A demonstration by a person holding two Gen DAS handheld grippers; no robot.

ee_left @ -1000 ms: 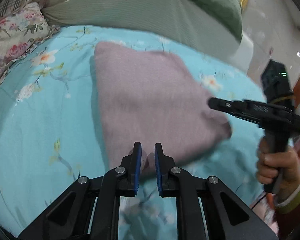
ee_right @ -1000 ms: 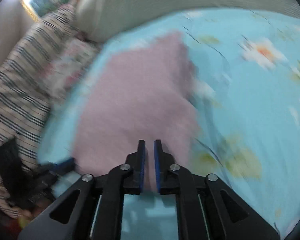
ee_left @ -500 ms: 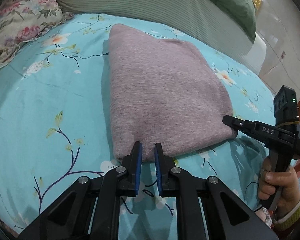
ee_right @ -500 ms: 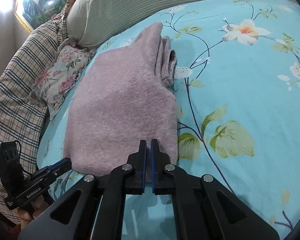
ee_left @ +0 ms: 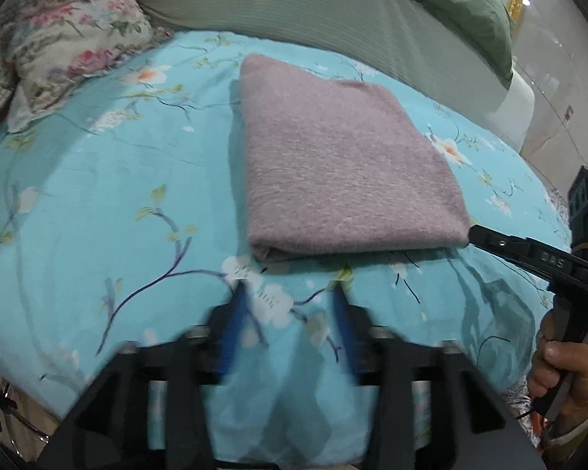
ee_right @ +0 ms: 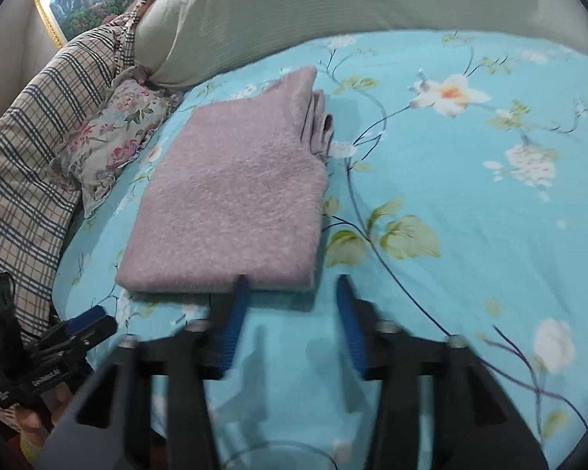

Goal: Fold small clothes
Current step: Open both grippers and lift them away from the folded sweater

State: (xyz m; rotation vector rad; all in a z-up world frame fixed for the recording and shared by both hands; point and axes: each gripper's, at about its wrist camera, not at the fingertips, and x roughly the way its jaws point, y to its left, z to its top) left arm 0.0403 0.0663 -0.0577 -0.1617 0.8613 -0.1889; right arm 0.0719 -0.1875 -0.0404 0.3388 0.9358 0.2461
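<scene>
Left gripper point(ee_left: 290, 313) has its jaws opening, nothing between them, hovering just short of the near edge of the folded fuzzy mauve knit garment point(ee_left: 345, 164), which lies flat on the turquoise floral bedsheet point(ee_left: 98, 196). Right gripper point(ee_right: 292, 313) is opening too, empty (left pad just at the near hem). Risk, as I judge it: a blue pad point(ee_right: 237, 313) catching the fuzzy hem would drag the top layer and undo the fold.

The folded mauve garment point(ee_left: 345, 168) looks like fuzzy, matt knit cloth. It lies on smooth turquoise floral cotton bedsheet point(ee_left: 98, 196). The far green pillow point(ee_left: 294, 4) shows ribbed fabric. Both tongs look like matt black plastic with blue pads point(ee_right: 235, 313)
</scene>
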